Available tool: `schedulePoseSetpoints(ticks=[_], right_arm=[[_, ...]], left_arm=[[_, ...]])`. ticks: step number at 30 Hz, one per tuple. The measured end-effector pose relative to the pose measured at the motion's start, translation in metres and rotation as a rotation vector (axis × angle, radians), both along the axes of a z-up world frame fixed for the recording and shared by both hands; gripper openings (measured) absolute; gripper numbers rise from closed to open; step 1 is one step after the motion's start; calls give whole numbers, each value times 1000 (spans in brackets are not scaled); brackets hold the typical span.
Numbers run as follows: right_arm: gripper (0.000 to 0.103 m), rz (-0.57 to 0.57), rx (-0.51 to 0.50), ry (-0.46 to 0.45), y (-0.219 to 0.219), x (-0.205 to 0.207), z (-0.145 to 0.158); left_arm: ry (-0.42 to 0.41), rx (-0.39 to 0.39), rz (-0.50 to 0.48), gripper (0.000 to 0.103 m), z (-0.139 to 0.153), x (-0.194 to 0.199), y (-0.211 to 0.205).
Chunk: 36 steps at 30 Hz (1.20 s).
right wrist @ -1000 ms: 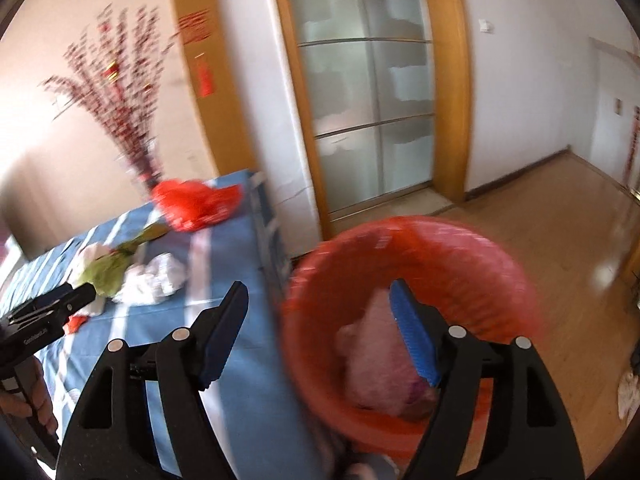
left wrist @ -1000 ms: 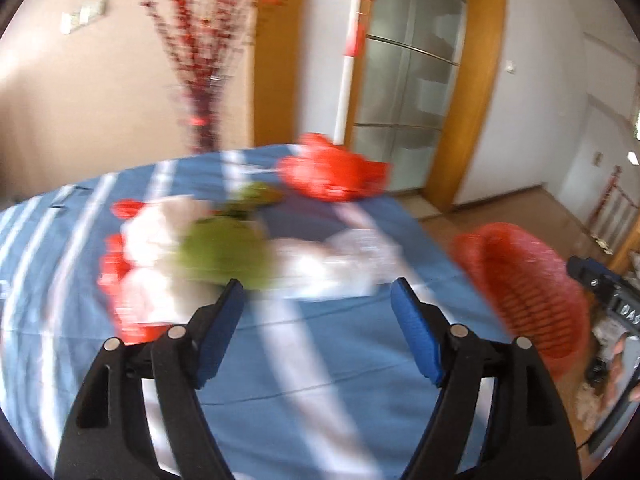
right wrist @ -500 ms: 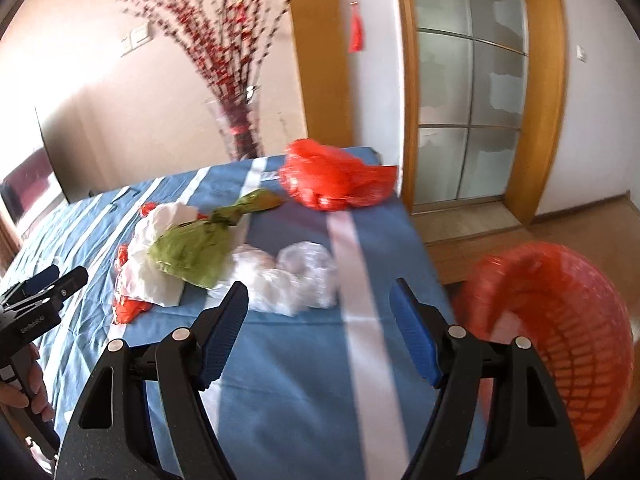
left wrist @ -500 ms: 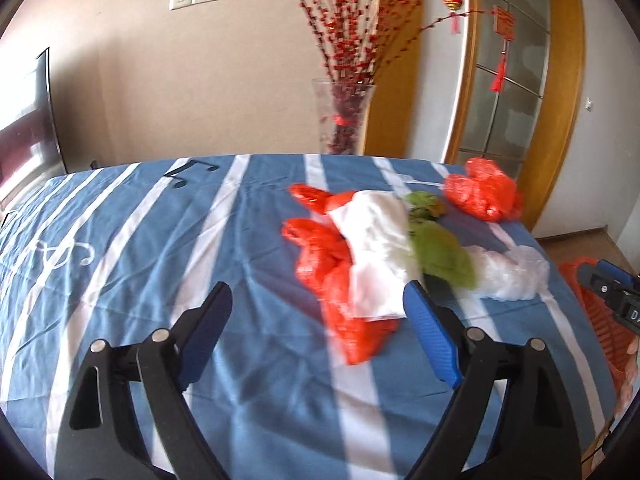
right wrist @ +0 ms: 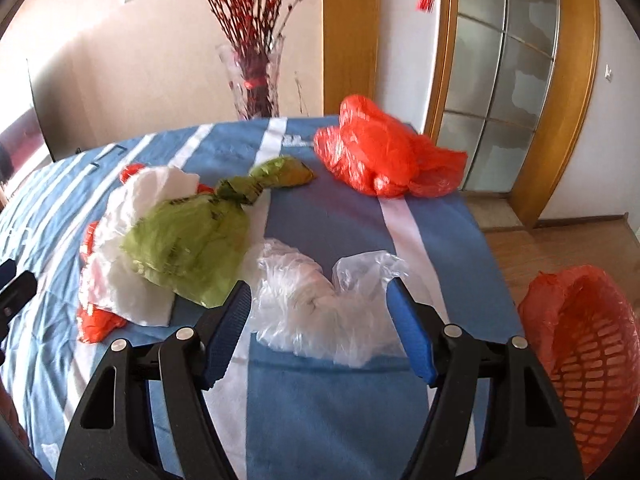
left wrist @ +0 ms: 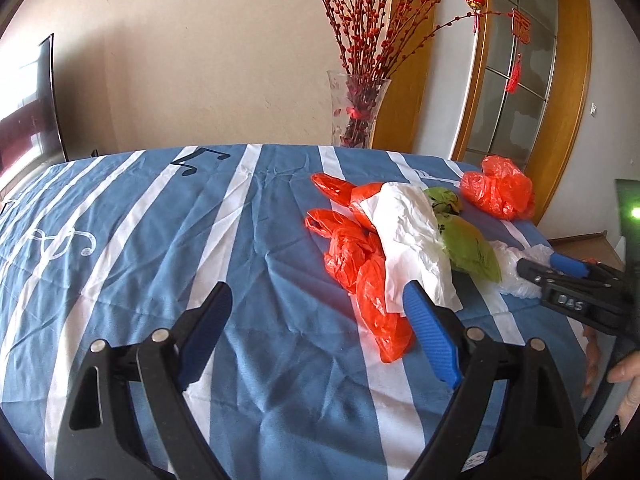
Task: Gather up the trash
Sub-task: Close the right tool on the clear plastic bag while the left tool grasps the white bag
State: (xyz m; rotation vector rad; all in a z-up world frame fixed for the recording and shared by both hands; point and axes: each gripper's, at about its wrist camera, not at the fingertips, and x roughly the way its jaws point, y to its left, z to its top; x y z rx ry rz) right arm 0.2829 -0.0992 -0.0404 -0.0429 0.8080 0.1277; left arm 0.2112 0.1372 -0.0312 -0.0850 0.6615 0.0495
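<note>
The clear plastic bag point(right wrist: 320, 304) lies crumpled on the blue striped cloth point(right wrist: 332, 408), near the table's right edge, and the right gripper point(right wrist: 318, 316) now has it between its wide-spread jaws, neither pad yet touching it. A second ago this gripper pointed down into the red basket point(right wrist: 588, 360); half a second ago it had swung back to the table with the bag well ahead of it. So one drop-off seems finished, and the bag is judged the next pick.

The left gripper point(left wrist: 318, 320) has swung too, from the right side of the table to its middle. Its jaws are wide and empty, with the red bag point(left wrist: 360, 272) and the white bag point(left wrist: 416, 240) just beyond its right finger.

Beside these lies the green bag point(right wrist: 188, 244), overlapping the white one, and a second red bag point(right wrist: 384, 156) sits apart at the far corner. All four remain to be collected.

The basket is cut off at the frame edge, so its contents cannot be seen. How much of the red bag lies under the white one is hidden. In the left view the right gripper covers most of the clear bag.
</note>
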Motion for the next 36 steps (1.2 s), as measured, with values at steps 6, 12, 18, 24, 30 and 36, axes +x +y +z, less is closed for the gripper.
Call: schedulePoseSetpoints(ticks=[6, 12, 18, 24, 30, 36], right_arm=[[56, 16, 0, 42, 0, 3, -9], [36, 10, 25, 30, -6, -2, -5], [31, -38, 46, 32, -30, -9, -3], [30, -110, 43, 28, -56, -18, -3], [30, -132, 66, 32, -72, -25, -4], [30, -127, 73, 33, -72, -26, -3]], left_arm=[[11, -10, -25, 85, -3, 7, -7], [14, -22, -56, 84, -1, 13, -20], [37, -40, -102, 77, -2, 25, -39], [74, -80, -111, 69, -6, 42, -51], [112, -80, -101, 64, -14, 59, -64], [150, -32, -91, 27, -22, 73, -78]])
